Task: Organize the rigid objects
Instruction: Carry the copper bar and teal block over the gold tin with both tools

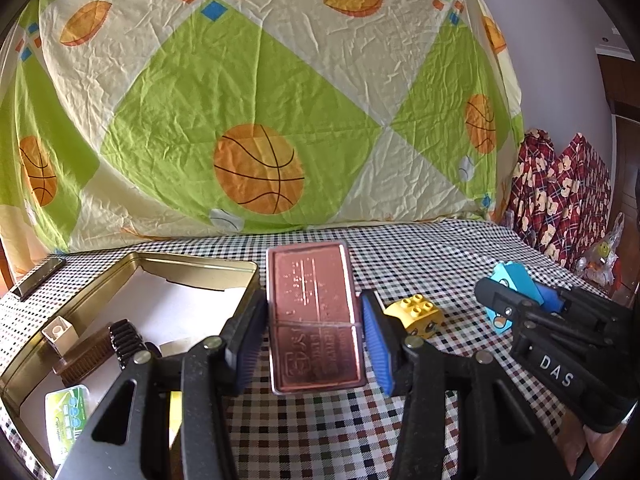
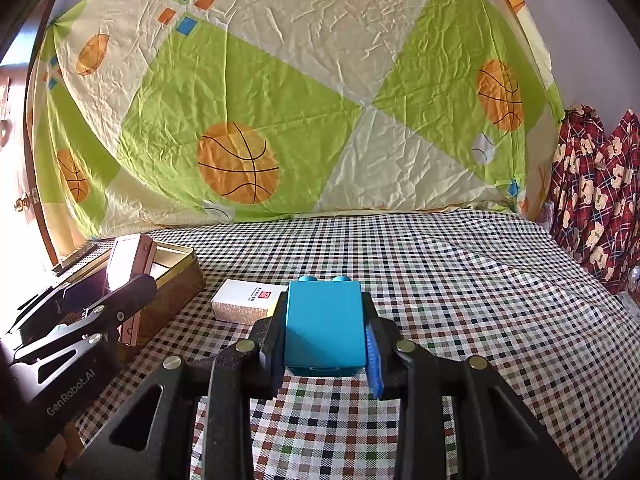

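Note:
My left gripper is shut on a flat pink case and holds it just right of an open gold tin. The tin holds a brown comb, a black clip, a white block and a green card. My right gripper is shut on a blue toy brick above the checked cloth; the brick also shows in the left wrist view. A yellow toy brick with a face lies on the cloth between the grippers. A white box lies ahead of the right gripper.
The table carries a checked cloth. A basketball-print sheet hangs behind it. Red patterned fabric and a plastic bag stand at the far right. A dark flat bar lies at the table's far left.

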`<act>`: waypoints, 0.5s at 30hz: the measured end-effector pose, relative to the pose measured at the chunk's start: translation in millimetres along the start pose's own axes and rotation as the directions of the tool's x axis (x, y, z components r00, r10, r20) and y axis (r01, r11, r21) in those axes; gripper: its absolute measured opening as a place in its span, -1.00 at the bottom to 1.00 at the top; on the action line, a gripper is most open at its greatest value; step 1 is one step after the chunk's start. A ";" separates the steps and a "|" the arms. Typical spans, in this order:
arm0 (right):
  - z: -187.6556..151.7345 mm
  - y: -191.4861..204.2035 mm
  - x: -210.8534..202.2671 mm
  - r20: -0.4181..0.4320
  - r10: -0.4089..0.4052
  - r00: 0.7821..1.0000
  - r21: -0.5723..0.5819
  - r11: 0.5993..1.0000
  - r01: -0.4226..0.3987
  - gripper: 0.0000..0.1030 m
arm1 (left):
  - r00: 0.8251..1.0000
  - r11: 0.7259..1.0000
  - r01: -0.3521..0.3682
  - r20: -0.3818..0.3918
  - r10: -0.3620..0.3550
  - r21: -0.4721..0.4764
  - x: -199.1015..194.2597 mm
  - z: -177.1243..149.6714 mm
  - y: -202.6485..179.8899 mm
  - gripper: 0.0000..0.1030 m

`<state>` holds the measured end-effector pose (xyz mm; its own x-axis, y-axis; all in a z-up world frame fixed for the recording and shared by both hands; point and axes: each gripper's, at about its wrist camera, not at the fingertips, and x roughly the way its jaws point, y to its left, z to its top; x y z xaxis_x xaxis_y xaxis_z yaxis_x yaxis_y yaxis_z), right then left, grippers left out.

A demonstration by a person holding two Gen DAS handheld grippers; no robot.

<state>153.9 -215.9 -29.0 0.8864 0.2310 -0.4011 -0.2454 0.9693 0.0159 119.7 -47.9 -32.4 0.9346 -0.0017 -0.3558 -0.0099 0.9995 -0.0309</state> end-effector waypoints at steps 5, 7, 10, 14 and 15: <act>-0.6 1.9 -5.0 0.025 -0.005 1.000 -0.005 1.000 0.006 -0.34 | 1.000 1.000 -0.007 0.017 0.006 0.001 -3.9 -0.4 0.4 -0.10; -0.9 2.7 -7.4 0.036 -0.007 0.999 -0.009 1.000 0.007 -0.34 | 1.000 1.000 -0.011 0.026 0.011 -0.001 -5.9 -0.7 0.8 -0.10; -1.2 3.7 -10.0 0.050 -0.009 0.999 -0.014 1.000 0.009 -0.34 | 0.999 1.000 -0.015 0.036 0.015 -0.001 -8.2 -1.0 0.4 -0.10; -0.7 3.7 -10.6 0.056 -0.010 0.998 -0.015 1.000 0.011 -0.34 | 0.999 1.000 -0.017 0.043 0.017 -0.002 -10.2 -1.1 1.3 -0.10; -1.1 3.4 -11.3 0.057 -0.010 0.998 -0.015 1.000 0.011 -0.34 | 0.999 1.000 -0.018 0.046 0.018 -0.003 -10.7 -1.2 1.6 -0.10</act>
<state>142.5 -215.3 -25.4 0.9099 0.2259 -0.3480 -0.2418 0.9703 -0.0024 109.3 -46.3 -29.8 0.9494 0.0177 -0.3134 -0.0275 0.9993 -0.0270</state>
